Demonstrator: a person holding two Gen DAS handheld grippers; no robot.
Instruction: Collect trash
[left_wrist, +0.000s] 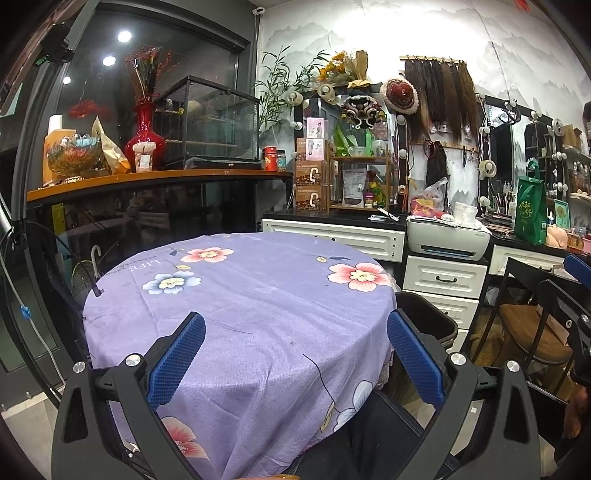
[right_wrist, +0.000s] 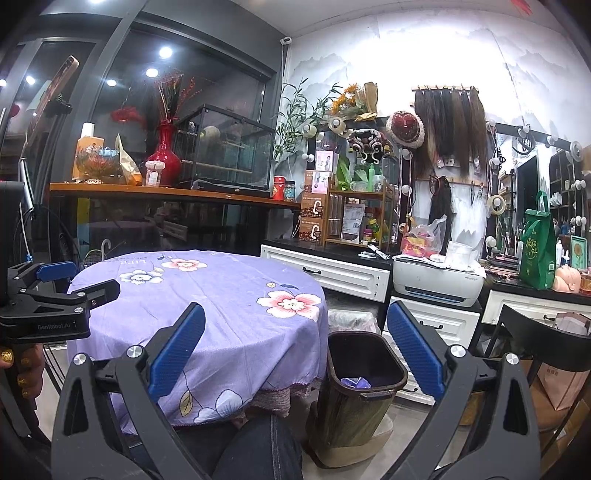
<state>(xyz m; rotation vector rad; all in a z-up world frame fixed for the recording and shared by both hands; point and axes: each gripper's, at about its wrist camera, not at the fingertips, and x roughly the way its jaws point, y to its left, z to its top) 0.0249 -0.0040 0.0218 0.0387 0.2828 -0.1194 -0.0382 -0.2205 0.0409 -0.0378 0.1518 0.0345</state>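
My left gripper (left_wrist: 295, 354) is open and empty, held above the near part of a round table with a purple flowered cloth (left_wrist: 258, 295). My right gripper (right_wrist: 295, 350) is open and empty, to the right of the table (right_wrist: 221, 302), above a dark bin (right_wrist: 364, 373) on the floor. A crumpled purple-white piece (right_wrist: 355, 382) lies inside the bin. The bin's rim (left_wrist: 428, 314) shows past the table edge in the left wrist view. The left gripper (right_wrist: 62, 295) shows at the left of the right wrist view.
White drawer cabinets (right_wrist: 332, 275) and a printer (right_wrist: 437, 284) stand behind the table. A black chair (right_wrist: 546, 343) is at the right. A wooden shelf (left_wrist: 147, 179) with a red vase and glass case lies at the back left. My knee (right_wrist: 258, 450) is below.
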